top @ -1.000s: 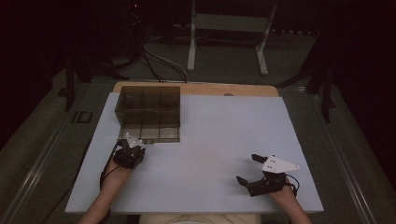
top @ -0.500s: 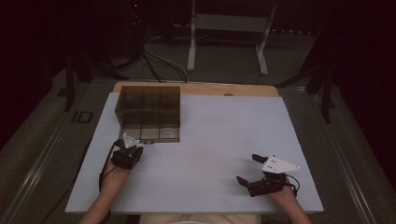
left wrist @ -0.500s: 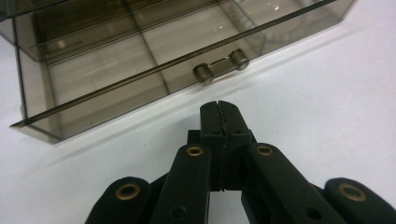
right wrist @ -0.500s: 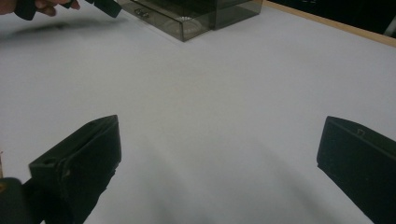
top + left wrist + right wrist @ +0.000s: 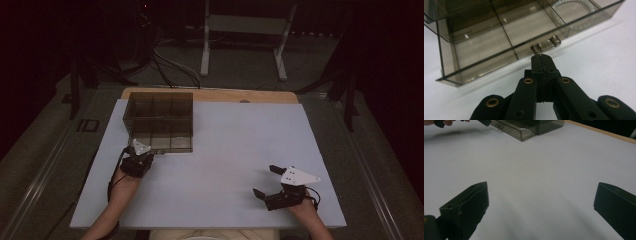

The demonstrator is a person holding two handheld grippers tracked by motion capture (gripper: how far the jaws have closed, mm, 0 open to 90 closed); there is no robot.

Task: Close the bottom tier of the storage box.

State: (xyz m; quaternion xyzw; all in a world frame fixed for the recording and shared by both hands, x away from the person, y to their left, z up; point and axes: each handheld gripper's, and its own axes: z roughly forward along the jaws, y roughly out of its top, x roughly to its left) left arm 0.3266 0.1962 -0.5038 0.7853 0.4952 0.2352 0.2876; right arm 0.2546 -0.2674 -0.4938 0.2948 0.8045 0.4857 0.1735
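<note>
A smoky see-through compartment box (image 5: 159, 121) lies at the table's far left. In the left gripper view the box (image 5: 499, 32) has two small clasps on its front wall, and a ring of pale beads (image 5: 574, 12) lies in one compartment. My left gripper (image 5: 541, 60) is shut, its tips right at the left clasp (image 5: 536, 48); whether they pinch it I cannot tell. From above, the left gripper (image 5: 142, 151) sits at the box's near edge. My right gripper (image 5: 267, 181) rests open at the near right, and the right gripper (image 5: 541, 207) has only bare table between its jaws.
The white table top (image 5: 235, 150) has a wooden strip (image 5: 220, 95) along its far edge. Behind it stand a metal frame (image 5: 245, 30) and cables (image 5: 170, 60) on the dark floor. The box (image 5: 529, 128) is far off in the right gripper view.
</note>
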